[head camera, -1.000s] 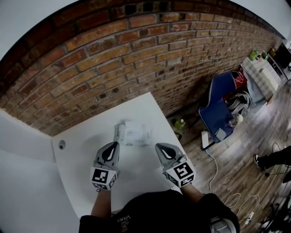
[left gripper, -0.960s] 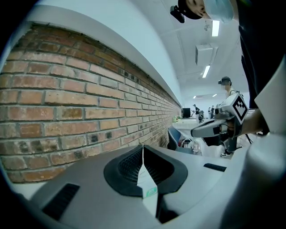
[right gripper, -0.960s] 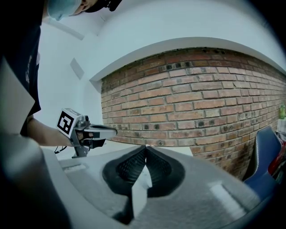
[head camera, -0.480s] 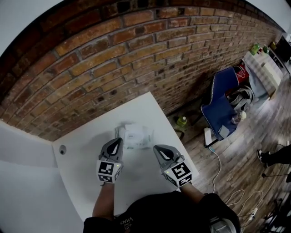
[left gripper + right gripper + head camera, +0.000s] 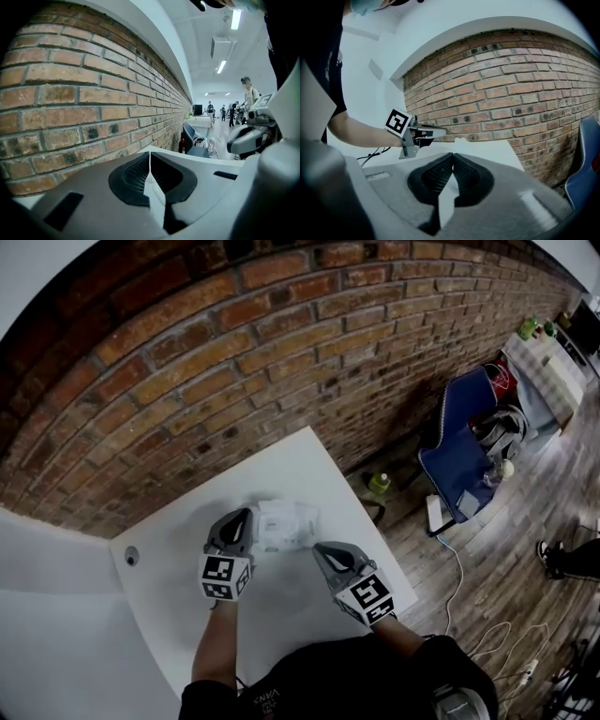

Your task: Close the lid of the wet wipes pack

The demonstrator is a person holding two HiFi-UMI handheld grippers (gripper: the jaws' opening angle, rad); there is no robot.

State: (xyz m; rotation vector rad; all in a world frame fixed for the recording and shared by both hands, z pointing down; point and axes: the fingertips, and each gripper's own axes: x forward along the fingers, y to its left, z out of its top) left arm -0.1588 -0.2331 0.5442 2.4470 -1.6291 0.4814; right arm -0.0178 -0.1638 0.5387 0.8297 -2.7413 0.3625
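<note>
With left gripper (image 5: pixel 242 519) and right gripper (image 5: pixel 323 549) clenched empty, I feared shoving the wet wipes pack (image 5: pixel 284 524) at twelve o'clock sideways.

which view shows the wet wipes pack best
The head view: nearly the whole wet wipes pack shows from above on the white table, with the left tool at its edge. The right gripper view shows only a white sliver past its shut jaws. The left gripper view shows none of it.

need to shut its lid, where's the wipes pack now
Head view: the pack lies on the table, toward the brick wall, close beside the left gripper on its right and just ahead of the right gripper.
</note>
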